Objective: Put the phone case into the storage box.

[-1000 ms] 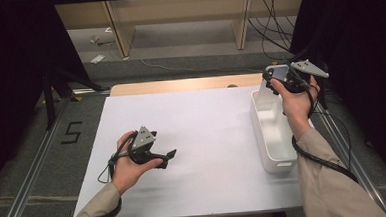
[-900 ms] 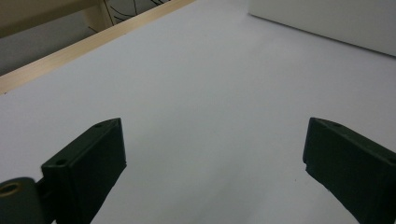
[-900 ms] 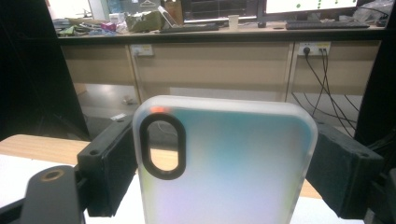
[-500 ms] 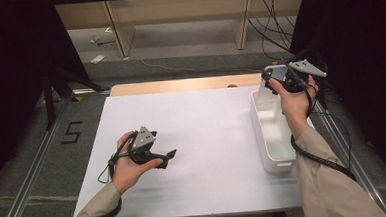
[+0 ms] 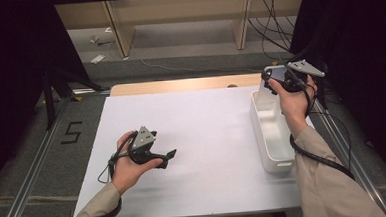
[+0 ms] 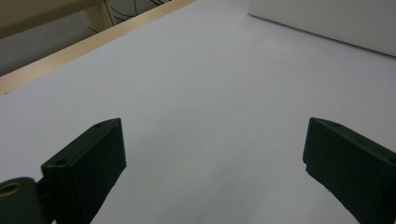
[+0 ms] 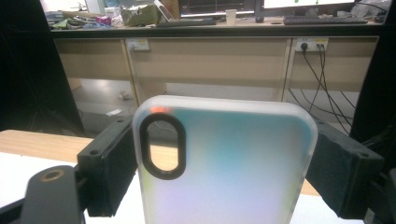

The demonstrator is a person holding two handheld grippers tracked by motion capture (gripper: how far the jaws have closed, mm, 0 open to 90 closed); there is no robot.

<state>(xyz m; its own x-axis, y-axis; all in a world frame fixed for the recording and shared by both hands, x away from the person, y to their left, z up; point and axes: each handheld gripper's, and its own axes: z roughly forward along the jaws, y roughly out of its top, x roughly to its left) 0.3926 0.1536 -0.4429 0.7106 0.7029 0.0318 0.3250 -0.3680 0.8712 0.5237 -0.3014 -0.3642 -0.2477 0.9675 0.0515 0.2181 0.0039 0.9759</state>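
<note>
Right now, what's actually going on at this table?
A person works with a handheld gripper in each hand. The right gripper clamps a translucent phone case by its side edges, raised above the far end of a white bin at the table's right. The left gripper rests low over the white table cover with its jaws wide apart and nothing between them. The case is not yet set down.

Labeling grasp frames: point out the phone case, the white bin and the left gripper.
phone case (image 7: 224, 163): right gripper view, middle of its frosted back, between the jaws.
white bin (image 5: 269, 149): high view, bare inner floor near its front.
left gripper (image 6: 215, 163): left gripper view, midway between its open jaws.
</note>
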